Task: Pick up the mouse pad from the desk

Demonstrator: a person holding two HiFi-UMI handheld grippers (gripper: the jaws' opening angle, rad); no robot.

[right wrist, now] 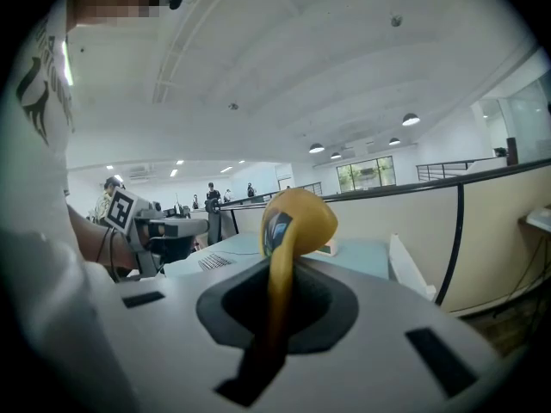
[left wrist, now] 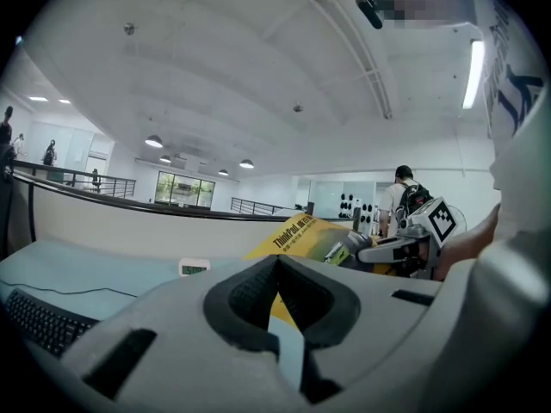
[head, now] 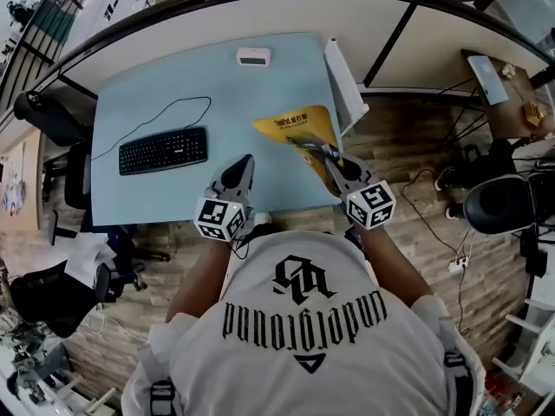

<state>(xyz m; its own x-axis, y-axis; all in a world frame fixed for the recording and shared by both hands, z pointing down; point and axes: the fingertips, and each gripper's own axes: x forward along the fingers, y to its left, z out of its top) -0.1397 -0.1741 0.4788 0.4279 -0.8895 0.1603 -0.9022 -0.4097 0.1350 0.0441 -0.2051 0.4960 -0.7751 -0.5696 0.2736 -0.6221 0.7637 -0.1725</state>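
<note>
Right gripper view showed the pad (right wrist: 297, 218) pinched by its edge in the right gripper (right wrist: 275, 269), looking lifted off the desk (head: 173, 94), left gripper (left wrist: 277, 263) closed on nothing, so I'd pinch firmly and lift smoothly.

Head camera above the desk (head: 173, 89), steeply downward; gripper cameras low, seemingly level; mouse pad (head: 297, 126) common to all.

Looks like a big open-plan office: light blue desk (head: 173, 76) with a wired keyboard (head: 163, 150), black swivel chairs (head: 507, 204), cables (head: 431, 180) on the wood floor (head: 408, 137), strip lights (left wrist: 472, 74), a balcony railing (left wrist: 86, 181) behind.
</note>
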